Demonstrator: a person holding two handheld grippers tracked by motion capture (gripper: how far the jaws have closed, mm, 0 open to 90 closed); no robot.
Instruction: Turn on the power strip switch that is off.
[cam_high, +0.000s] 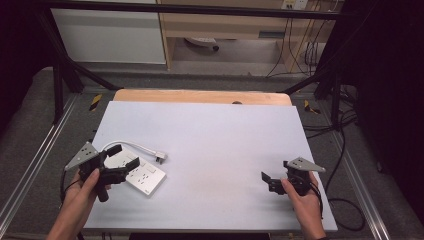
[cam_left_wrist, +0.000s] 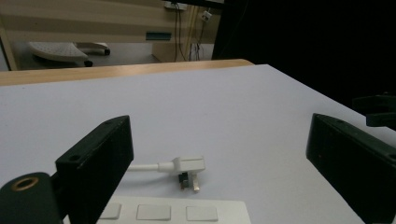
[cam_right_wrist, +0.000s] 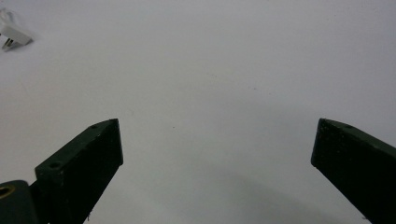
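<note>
The left gripper (cam_high: 122, 159) hovers with jaws spread over the white power strip (cam_high: 142, 176) at the table's near left; its plug (cam_left_wrist: 189, 169) lies just beyond. Closing off-centre could skid the flat strip or snag the cord (cam_high: 131, 145). The right gripper (cam_high: 272, 181), also spread and holding nothing, sits near right.

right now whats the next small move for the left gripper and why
Probably ease the left gripper forward and down toward the plug. Its jaws stand open above the white power strip, and the plug lies free on the table just ahead, its cord curving back to the strip.
</note>
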